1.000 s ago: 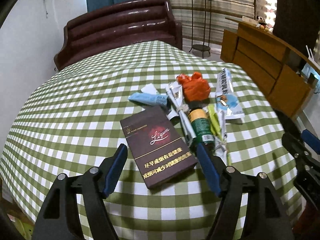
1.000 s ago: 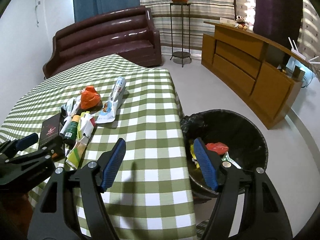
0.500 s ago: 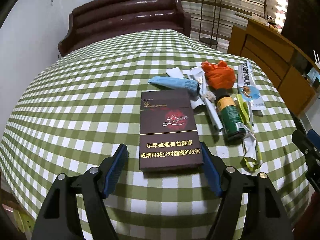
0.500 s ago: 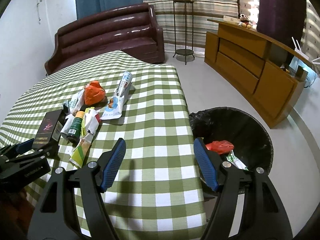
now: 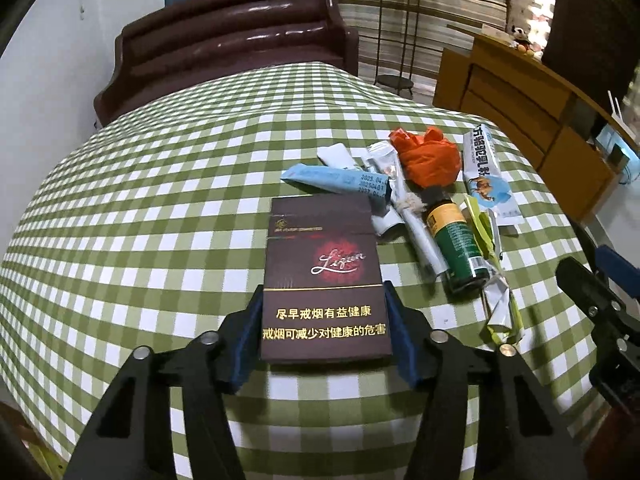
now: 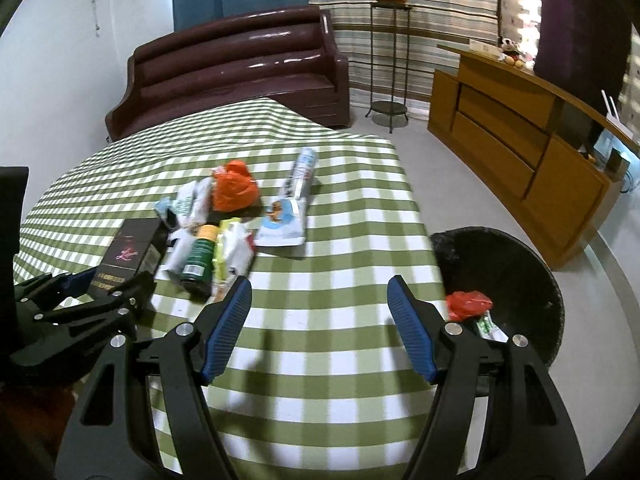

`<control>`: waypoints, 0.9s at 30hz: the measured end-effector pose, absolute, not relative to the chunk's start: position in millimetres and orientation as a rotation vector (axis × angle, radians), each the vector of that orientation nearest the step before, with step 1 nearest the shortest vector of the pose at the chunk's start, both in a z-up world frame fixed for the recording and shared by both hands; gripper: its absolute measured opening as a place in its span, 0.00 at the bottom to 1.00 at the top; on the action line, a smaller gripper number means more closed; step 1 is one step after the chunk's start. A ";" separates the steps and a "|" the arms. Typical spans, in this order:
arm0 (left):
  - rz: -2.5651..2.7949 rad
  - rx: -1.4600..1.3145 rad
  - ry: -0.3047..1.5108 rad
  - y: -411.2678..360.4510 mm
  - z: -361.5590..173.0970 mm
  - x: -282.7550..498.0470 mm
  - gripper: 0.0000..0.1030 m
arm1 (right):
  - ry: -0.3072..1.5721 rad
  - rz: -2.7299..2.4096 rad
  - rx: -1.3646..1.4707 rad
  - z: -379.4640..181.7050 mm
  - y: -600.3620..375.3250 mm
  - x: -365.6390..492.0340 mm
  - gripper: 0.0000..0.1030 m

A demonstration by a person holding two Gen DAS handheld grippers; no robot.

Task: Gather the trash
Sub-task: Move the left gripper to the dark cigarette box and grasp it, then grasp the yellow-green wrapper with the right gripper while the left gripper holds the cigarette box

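A dark maroon cigarette carton (image 5: 324, 272) lies on the green checked tablecloth (image 5: 140, 220). My left gripper (image 5: 325, 332) has its blue pads against both long sides of the carton's near end. The carton also shows in the right wrist view (image 6: 134, 254), held by the left gripper (image 6: 104, 284). Beside it lie an orange bag (image 5: 430, 160), a green bottle (image 5: 456, 244), a blue wrapper (image 5: 336, 178) and a white pouch (image 5: 486, 172). My right gripper (image 6: 320, 320) is open and empty above the cloth. A black bin (image 6: 504, 272) with trash stands right of the table.
A dark sofa (image 6: 240, 68) stands behind the table. A wooden cabinet (image 6: 520, 120) lines the right wall. A metal plant stand (image 6: 388, 60) stands in the far corner. The table's right edge drops next to the bin.
My left gripper moved forward over the carton's near end and its jaws closed in on the carton's sides. The right gripper drifted a little toward the table and stayed open.
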State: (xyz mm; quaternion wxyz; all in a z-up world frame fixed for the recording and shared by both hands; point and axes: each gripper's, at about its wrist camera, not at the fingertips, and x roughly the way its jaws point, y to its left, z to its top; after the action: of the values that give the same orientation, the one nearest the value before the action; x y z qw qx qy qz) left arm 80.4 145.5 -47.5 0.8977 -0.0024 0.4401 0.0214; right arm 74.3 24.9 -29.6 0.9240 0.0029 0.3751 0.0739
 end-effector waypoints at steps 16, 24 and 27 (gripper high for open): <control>0.066 -0.003 0.889 181.9 -47.1 71.3 0.53 | 0.849 0.166 -0.079 -45.1 69.9 87.0 0.54; 0.059 -0.016 0.890 180.6 -46.9 73.3 0.53 | 0.869 0.184 -0.098 -49.0 74.2 92.0 0.32; 0.061 -0.018 0.889 180.3 -46.7 73.1 0.53 | 0.865 0.191 -0.110 -48.7 74.9 90.6 0.17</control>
State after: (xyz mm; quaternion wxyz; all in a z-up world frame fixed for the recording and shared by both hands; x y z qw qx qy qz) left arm 73.1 180.3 -46.7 0.9023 -0.0086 0.4300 0.0296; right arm 90.6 74.9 -48.7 0.9021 -0.0530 0.4182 0.0923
